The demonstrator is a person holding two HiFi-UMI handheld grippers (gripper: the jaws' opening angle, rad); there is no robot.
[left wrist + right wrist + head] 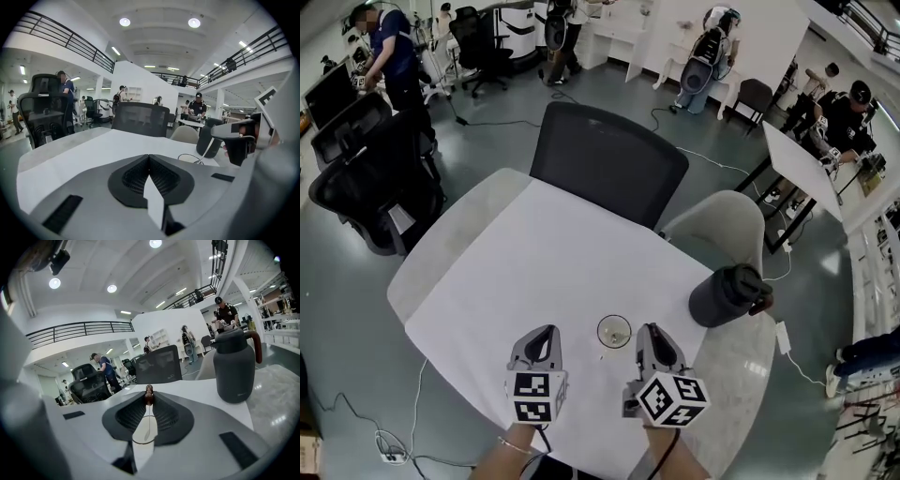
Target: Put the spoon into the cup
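Note:
A small clear glass cup (614, 331) stands on the white tablecloth, between my two grippers. My right gripper (149, 397) is shut on the brown top end of a thin metal spoon (146, 427). The spoon hangs down with its bowl over the cup's rim (140, 442). How deep it reaches I cannot tell. In the left gripper view the spoon (206, 150) slants from the right gripper (239, 138) down to the cup (187, 158). My left gripper (149, 158) is shut and empty, just left of the cup (546, 339).
A dark grey thermos jug (729, 293) stands on the table right of the cup. A black office chair (605, 164) and a pale chair (722, 220) are pushed against the far edge of the round table (441, 253). People work at desks in the background.

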